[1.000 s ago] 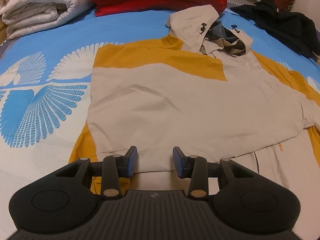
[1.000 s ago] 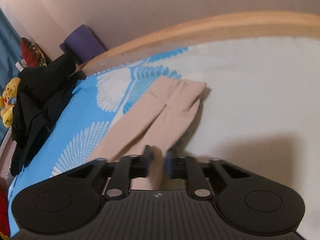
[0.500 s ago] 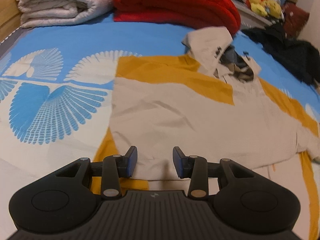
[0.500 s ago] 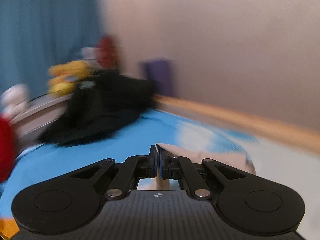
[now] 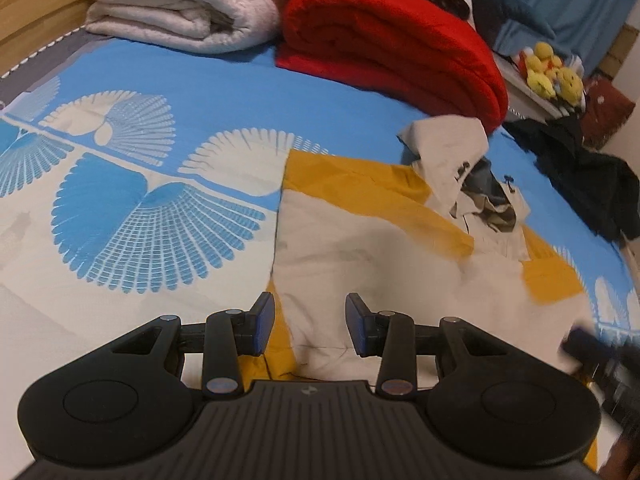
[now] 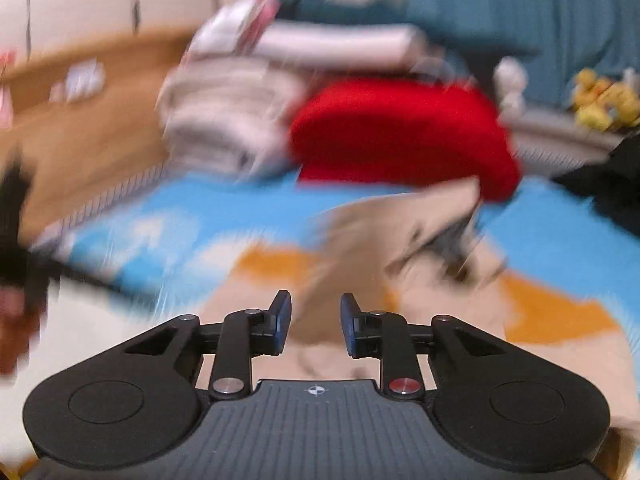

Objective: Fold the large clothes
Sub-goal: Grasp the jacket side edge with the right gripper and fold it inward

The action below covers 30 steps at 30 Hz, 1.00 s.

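Observation:
A beige and mustard hooded jacket (image 5: 360,248) lies flat on the blue and white patterned bed (image 5: 160,208), hood (image 5: 452,148) toward the far side. My left gripper (image 5: 309,322) is open and empty, just above the jacket's near left edge. My right gripper (image 6: 315,320) is open and empty over the jacket (image 6: 400,280); its view is heavily blurred. A dark blurred shape, apparently the right gripper (image 5: 600,360), shows at the right edge of the left wrist view.
A folded red blanket (image 5: 392,40) and rolled white quilts (image 5: 180,4) lie at the head of the bed. Black clothes (image 5: 588,184) are piled at the right. Yellow plush toys (image 5: 552,72) sit on a ledge beyond. A wooden bed frame (image 6: 80,120) is at the left.
My right gripper opened, let go of the beige sleeve and swung fast to the left over the jacket. My left gripper stayed open and shifted left along the jacket's near edge.

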Motion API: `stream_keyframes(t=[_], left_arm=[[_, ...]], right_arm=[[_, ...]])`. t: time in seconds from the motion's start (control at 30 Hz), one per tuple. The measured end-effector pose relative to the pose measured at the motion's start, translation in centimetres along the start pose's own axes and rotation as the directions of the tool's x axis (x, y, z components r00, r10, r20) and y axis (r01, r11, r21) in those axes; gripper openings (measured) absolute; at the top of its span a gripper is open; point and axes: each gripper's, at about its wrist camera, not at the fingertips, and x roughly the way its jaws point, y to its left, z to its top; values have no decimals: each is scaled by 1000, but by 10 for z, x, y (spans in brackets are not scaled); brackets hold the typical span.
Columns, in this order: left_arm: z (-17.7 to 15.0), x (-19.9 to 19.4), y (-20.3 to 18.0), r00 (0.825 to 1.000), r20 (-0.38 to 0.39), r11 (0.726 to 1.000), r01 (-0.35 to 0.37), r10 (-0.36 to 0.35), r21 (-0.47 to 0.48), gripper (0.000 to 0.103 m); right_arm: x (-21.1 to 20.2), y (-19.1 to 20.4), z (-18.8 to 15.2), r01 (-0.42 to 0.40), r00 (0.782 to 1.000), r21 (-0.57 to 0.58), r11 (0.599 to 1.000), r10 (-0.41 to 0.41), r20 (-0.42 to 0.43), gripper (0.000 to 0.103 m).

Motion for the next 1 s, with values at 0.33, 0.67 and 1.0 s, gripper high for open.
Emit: stream_keyframes(t=[0.33, 0.67, 1.0], left_arm=[[-3, 8, 7, 1000, -16, 997, 15, -16, -70, 33], [-24, 47, 6, 991, -116, 986, 54, -72, -159, 20], [-30, 76, 8, 987, -148, 974, 27, -62, -226, 28]], right_arm=[[-96, -1, 6, 222, 970, 143, 965, -233, 72, 29], [-78, -59, -53, 303, 938, 377, 875, -344, 47, 29], [-36, -111, -66, 334, 938, 522, 785, -329, -107, 29]])
